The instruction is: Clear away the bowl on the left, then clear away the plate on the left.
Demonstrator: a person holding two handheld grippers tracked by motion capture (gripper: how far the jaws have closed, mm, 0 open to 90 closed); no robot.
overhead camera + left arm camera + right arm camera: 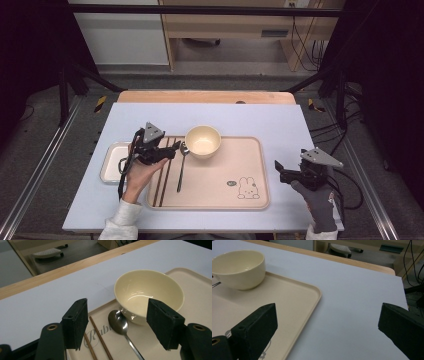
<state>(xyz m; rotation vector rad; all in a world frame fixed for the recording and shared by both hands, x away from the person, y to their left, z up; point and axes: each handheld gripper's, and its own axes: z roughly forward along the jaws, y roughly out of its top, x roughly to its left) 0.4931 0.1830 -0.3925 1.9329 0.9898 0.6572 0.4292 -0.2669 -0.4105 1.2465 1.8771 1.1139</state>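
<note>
Spoon [119, 322] on tray [200, 307], below open left claw [122, 325], untouched

Hidden and cut-off parts

The upper ends of the chopsticks [165, 170] are covered by the left gripper [172, 150] in the high view; the spoon [120, 323] handle is cut off at the bottom edge of the left gripper view, and the tray [197, 290] lettering is partly hidden.
</note>
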